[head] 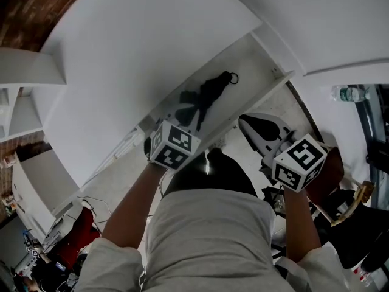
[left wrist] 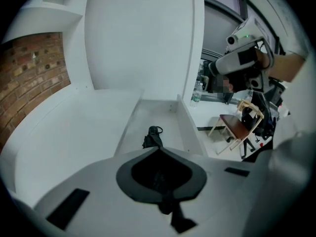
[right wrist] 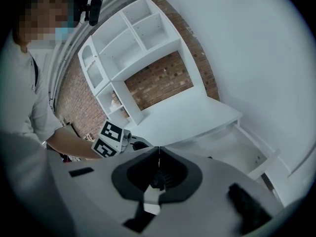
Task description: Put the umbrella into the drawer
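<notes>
The black folded umbrella (head: 209, 93) lies inside the open white drawer (head: 252, 56), its strap loop toward the drawer's far end. In the left gripper view the umbrella (left wrist: 152, 137) rests on the drawer floor (left wrist: 154, 113) just past the jaw tips. My left gripper (head: 185, 113) hovers over the near end of the drawer, shut, with nothing between its jaws (left wrist: 159, 150). My right gripper (head: 242, 120) hangs to the right of the drawer, beside its front, jaws together and empty (right wrist: 158, 150). The drawer (right wrist: 239, 149) shows below it.
A white desk top (head: 134, 53) runs along the drawer's left side. White shelving (right wrist: 126, 48) stands against a brick wall. A wooden chair (left wrist: 238, 125) and dark clutter sit on the floor to the right, and a plastic bottle (head: 349, 93) stands on the right surface.
</notes>
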Action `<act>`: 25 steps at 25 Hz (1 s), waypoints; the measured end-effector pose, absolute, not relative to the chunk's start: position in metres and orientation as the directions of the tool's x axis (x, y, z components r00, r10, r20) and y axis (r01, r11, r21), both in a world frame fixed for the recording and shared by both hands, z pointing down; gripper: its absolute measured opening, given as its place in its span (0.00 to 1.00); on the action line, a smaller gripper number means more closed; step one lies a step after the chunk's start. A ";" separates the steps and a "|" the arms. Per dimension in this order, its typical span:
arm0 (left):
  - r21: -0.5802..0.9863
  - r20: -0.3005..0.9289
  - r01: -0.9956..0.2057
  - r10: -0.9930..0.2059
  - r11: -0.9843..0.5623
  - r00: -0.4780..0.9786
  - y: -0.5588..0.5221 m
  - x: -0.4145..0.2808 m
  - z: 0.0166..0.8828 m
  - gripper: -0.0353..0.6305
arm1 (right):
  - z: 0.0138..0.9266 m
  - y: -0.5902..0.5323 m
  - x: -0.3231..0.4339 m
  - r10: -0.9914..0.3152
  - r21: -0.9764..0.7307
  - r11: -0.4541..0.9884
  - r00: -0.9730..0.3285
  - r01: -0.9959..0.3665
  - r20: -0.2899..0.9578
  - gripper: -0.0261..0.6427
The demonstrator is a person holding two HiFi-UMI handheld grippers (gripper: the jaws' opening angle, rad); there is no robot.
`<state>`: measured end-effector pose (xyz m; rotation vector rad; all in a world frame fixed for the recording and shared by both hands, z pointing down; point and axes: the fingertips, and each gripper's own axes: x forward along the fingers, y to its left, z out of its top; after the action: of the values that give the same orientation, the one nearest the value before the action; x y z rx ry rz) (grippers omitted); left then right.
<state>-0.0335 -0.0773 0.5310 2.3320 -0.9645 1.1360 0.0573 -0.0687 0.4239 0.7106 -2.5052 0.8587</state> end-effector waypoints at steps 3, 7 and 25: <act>0.041 0.770 -0.728 -0.443 -0.684 0.460 -0.074 -0.032 0.512 0.08 | 0.414 -0.069 0.053 -0.333 -0.438 0.698 -0.798 -0.567 0.501 0.08; 0.036 0.739 -0.720 -0.466 -0.693 0.486 -0.058 -0.025 0.490 0.08 | 0.401 -0.066 0.050 -0.339 -0.427 0.711 -0.804 -0.559 0.488 0.08; 0.058 0.668 -0.795 -0.568 -0.604 0.480 -0.037 -0.051 0.424 0.08 | 0.362 -0.053 0.043 -0.367 -0.380 0.743 -0.810 -0.552 0.458 0.08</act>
<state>-0.0513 -0.0366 0.4241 2.3704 -1.1435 0.8717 0.0426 -0.0534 0.3622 0.7090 -2.5891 0.7250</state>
